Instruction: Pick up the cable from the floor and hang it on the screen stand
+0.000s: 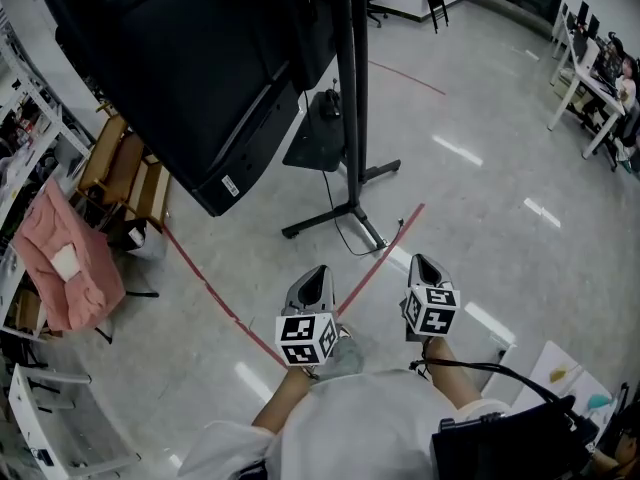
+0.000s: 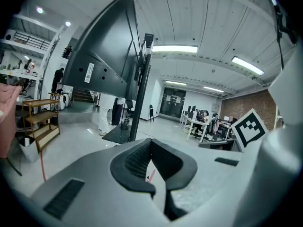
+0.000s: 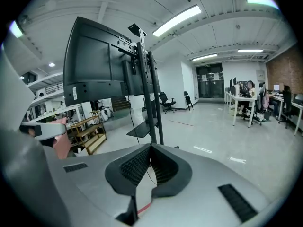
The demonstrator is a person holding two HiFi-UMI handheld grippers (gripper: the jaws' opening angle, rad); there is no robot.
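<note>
Polished grey floor spreads across an open office, crossed by a red tape line (image 1: 381,252), with a pink cloth (image 1: 66,259) and wooden shelves (image 1: 124,174) off to the left. The screen stand (image 1: 353,118) rises ahead and carries the big black screen (image 1: 180,58). The cable (image 1: 334,213) is thin and black. It drops from behind the screen close beside the stand's pole, so its upper run is near upright. Its lower part lies slack on the floor by the stand's base foot, curling and trailing toward the tape. The free end seems to point that way, though it is too fine to be sure. The left tongs (image 1: 318,271) and right tongs (image 1: 422,261) are held side by side in front of the person, well short of the cable and above the floor. In their own views, both the left tongs (image 2: 151,143) and the right tongs (image 3: 151,148) are clenched tip to tip with nothing gripped; only floor shows through the gap behind the tips. The step in hand looks like the approach. To do it well, step closer, spread one pair of tongs before going down, and come at the slack floor section with the jaws set across the cable's run rather than along it, since a thin cable can slip out of a lengthwise pinch. Take it somewhere along the loop rather than at the very tip, so there is enough length to drape over the stand.
</note>
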